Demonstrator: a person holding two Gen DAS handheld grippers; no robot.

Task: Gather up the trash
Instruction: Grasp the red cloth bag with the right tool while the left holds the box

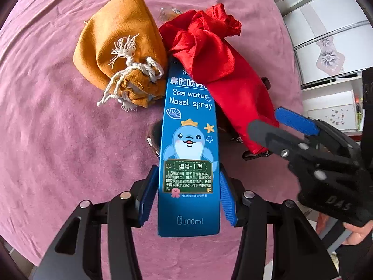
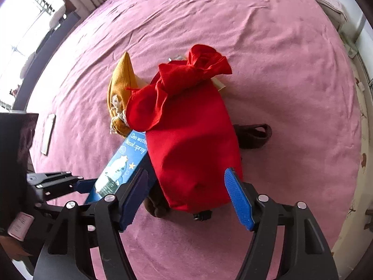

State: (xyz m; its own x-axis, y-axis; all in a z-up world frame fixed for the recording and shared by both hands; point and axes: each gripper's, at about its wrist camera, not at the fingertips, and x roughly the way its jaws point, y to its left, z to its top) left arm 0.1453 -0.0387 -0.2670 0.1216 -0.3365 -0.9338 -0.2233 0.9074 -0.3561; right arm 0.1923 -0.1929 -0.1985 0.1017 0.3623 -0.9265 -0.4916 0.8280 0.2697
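A blue "Sea water Nasal spray" box (image 1: 190, 140) lies lengthwise on the pink bedspread (image 1: 58, 128). My left gripper (image 1: 187, 182) is shut on its near end, a blue pad pressed on each long side. The box's far end is tucked under a red satin bag (image 1: 209, 53), knotted at the top. Beside that lies a mustard drawstring pouch (image 1: 121, 35). My right gripper (image 2: 186, 198) stands open astride the red bag's (image 2: 191, 144) lower end, pads apart from the cloth. From the right wrist, the box (image 2: 121, 163) and my left gripper (image 2: 86, 184) show at left.
A dark brown strap and buckle (image 2: 254, 135) stick out from under the red bag. A clear wrapper (image 1: 170, 11) lies behind the bags. A phone (image 2: 47, 135) rests on the bedspread at left. White cabinets (image 1: 326, 35) stand beyond the bed's right edge.
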